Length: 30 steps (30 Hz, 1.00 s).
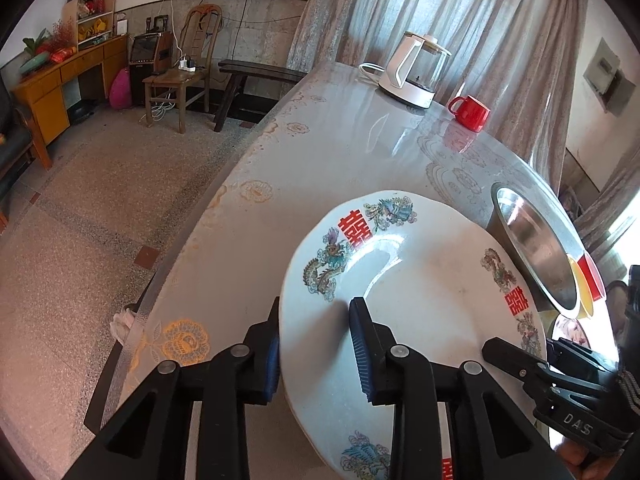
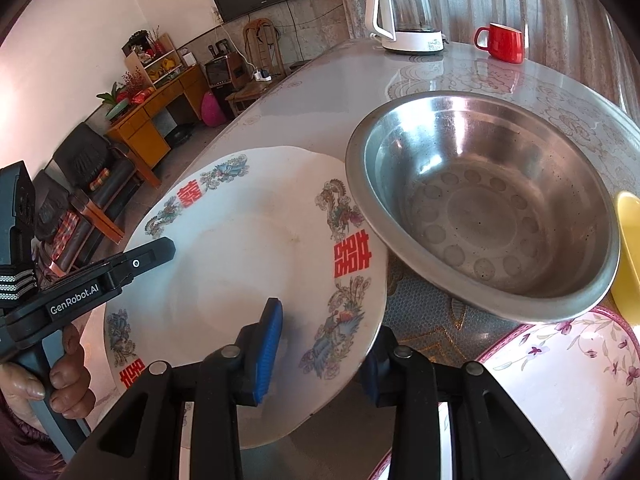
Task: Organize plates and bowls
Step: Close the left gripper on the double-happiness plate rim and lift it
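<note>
Left wrist view: your left gripper (image 1: 314,354) clamps the near-left rim of the white plate (image 1: 420,304), one blue pad above the rim and one below; the plate is tilted, and its lower edge is cut off by the frame. Your right gripper (image 1: 516,364) reaches onto the plate's right rim, where only one finger shows. The steel bowl (image 1: 536,248) beside the plate is seen edge-on, its far wall hidden. The glossy patterned table (image 1: 328,152) carries a kettle (image 1: 416,68) and a red mug (image 1: 470,112) at its far end; beyond lie a speckled floor, a wooden chair (image 1: 184,68) and a yellow desk (image 1: 60,84). Right wrist view: your right gripper (image 2: 324,354) pinches the plate (image 2: 248,248) at its near-right rim, the lower pad largely hidden beneath it. The left gripper (image 2: 120,268) holds the opposite rim, a hand (image 2: 60,376) partly visible. The steel bowl (image 2: 492,204) overlaps the plate's far-right edge. A yellow dish (image 2: 628,248) is cut off at right, and a floral plate (image 2: 568,372) is only partly seen.
</note>
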### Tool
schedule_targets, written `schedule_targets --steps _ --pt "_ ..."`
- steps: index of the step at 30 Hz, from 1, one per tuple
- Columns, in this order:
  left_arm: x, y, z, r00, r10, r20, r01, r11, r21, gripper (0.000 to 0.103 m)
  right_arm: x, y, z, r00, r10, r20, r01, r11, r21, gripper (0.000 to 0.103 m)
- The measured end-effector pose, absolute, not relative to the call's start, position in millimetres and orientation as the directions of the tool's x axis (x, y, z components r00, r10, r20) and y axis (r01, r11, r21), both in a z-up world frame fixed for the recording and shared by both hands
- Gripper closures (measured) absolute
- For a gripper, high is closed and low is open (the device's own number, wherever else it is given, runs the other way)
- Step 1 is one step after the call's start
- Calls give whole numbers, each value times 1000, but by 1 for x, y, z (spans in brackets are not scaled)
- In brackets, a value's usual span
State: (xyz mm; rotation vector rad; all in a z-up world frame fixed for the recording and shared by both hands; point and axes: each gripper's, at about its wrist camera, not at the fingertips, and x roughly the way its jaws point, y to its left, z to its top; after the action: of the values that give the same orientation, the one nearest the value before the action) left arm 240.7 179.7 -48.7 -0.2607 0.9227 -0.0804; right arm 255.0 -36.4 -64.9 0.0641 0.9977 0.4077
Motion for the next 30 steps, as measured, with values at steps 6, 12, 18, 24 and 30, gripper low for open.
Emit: schedule_targets --steps 6,12,18,24,30 --pt "247 173 -51 602 -159 -783 -45 972 -232 67 253 -30 -63 477 355 -804 -307 924 226 67" --pt "231 179 -48 615 -207 -761 -37 956 -290 74 248 -34 -62 486 380 -787 -311 917 251 69" --pt "223 173 -49 610 -211 -764 -21 959 -282 74 241 -32 -58 485 419 -768 -336 900 279 70" --pt "230 177 -51 612 -203 -765 -41 957 -287 72 245 -39 -69 461 418 -782 -321 901 292 73" --pt "233 173 -50 625 -188 -758 -37 962 -269 71 244 -39 -68 467 413 -782 -330 902 279 73"
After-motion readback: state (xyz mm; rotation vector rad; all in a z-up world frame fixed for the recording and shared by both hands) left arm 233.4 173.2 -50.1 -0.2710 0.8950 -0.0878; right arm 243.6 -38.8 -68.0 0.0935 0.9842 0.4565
